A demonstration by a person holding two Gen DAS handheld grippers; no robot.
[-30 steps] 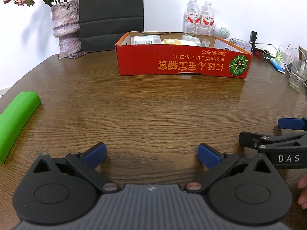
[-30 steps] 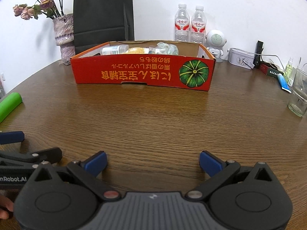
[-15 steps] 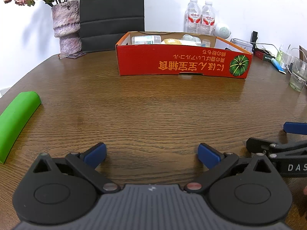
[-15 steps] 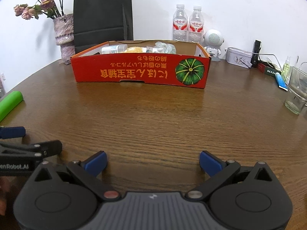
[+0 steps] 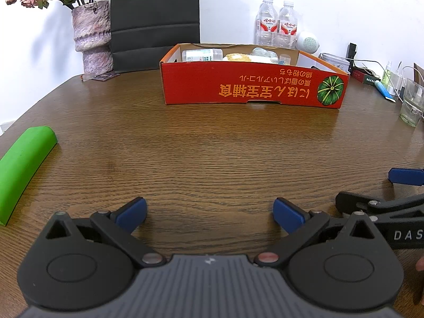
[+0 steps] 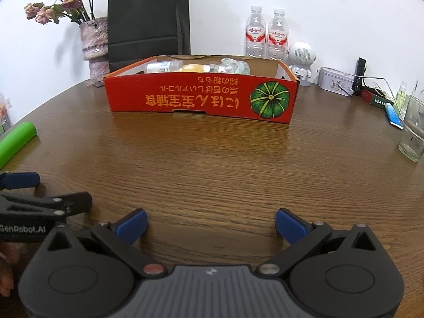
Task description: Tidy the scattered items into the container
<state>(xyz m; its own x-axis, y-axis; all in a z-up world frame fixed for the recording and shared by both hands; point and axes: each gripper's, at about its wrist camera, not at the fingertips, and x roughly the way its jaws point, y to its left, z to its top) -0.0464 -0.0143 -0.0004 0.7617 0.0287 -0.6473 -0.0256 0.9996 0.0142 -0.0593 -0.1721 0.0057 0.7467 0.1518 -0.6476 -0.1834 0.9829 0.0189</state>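
Observation:
A red cardboard box [image 5: 251, 87] [image 6: 201, 98] stands at the far middle of the brown table. It holds a white bottle [image 5: 202, 54] [image 6: 161, 66], a yellow item [image 5: 237, 57] [image 6: 193, 67] and a clear crumpled bag [image 6: 233, 65]. My left gripper [image 5: 209, 213] is open and empty, low over bare table near the front. My right gripper [image 6: 211, 224] is open and empty too, close beside it on the right; it also shows in the left wrist view [image 5: 384, 201].
A green foam roll [image 5: 22, 169] [image 6: 16, 140] lies at the left edge. A vase with dried flowers [image 5: 91, 37] and a black bag [image 6: 148, 21] stand behind the box. Two water bottles [image 6: 265, 34], a white robot speaker [image 6: 300, 61], a glass [image 6: 413, 132] and cables crowd the right.
The right gripper has shifted a little to the right, away from the left gripper. The box sits slightly further left in its view. The left gripper has barely moved.

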